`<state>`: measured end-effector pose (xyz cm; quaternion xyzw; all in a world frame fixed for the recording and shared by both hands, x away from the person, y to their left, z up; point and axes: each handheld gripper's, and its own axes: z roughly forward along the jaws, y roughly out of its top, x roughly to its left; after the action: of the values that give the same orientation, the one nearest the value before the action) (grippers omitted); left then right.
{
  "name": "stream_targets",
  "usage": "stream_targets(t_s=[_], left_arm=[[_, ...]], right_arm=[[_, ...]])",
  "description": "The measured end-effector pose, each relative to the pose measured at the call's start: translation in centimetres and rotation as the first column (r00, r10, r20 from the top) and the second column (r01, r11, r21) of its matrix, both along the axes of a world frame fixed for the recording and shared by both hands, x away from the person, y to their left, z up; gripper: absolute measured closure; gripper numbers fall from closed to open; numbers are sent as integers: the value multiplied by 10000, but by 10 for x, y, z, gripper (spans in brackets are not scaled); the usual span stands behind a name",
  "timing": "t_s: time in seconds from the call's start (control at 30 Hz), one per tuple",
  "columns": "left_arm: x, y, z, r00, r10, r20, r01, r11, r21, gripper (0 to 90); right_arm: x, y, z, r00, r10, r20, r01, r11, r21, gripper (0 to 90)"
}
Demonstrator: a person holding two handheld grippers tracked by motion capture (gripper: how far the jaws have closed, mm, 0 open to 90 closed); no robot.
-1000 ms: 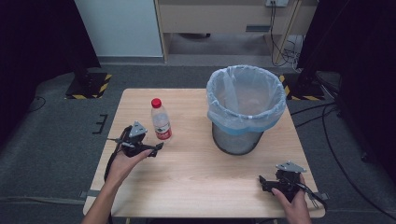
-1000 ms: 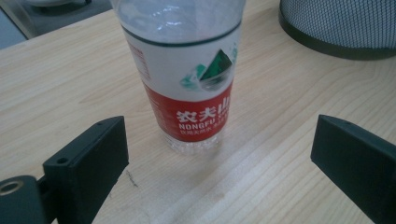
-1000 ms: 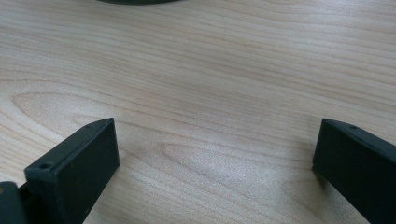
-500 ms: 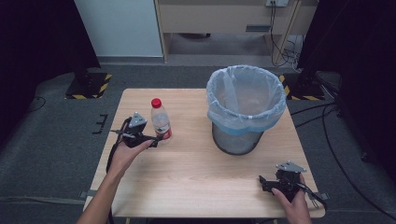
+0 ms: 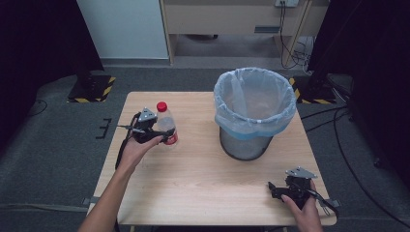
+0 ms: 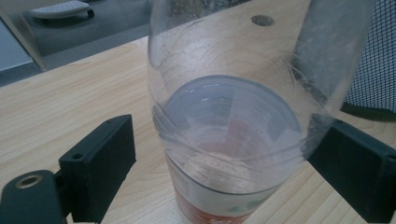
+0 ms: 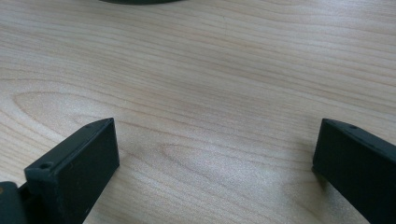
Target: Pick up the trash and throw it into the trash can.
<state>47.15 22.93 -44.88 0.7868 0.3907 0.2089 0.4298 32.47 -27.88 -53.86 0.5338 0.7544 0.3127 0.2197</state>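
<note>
Your left gripper (image 5: 167, 137) has slid in around the clear plastic bottle (image 5: 166, 122) since a second ago, and its jaws have just been closing. The bottle now sits between them; the right jaw looks like it touches it, the left jaw shows a small gap (so not clenched yet). The bottle stands upright near the table's (image 5: 203, 179) left edge, red cap on top. Its red label is too blurry to read. Your right gripper (image 5: 270, 188) rests spread open by the near right corner. The lined bin (image 5: 254, 111) stands well apart, with bare wood between.
</note>
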Motion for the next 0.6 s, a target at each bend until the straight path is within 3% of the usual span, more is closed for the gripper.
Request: stream_targets(t_s=[0.2, 0.4, 0.6], left_arm=[[3, -1, -5, 9998, -174, 0, 174, 9997, -195, 169], [3, -4, -7, 9994, -308, 136, 307, 9995, 65, 245], [-2, -4, 3, 9978, -360, 558, 356, 9993, 67, 272]], right_arm=[[0, 0, 0, 10000, 2, 1, -2, 10000, 1, 3], [0, 0, 0, 10000, 0, -2, 0, 10000, 3, 3], [0, 0, 0, 10000, 1, -2, -1, 10000, 3, 3]])
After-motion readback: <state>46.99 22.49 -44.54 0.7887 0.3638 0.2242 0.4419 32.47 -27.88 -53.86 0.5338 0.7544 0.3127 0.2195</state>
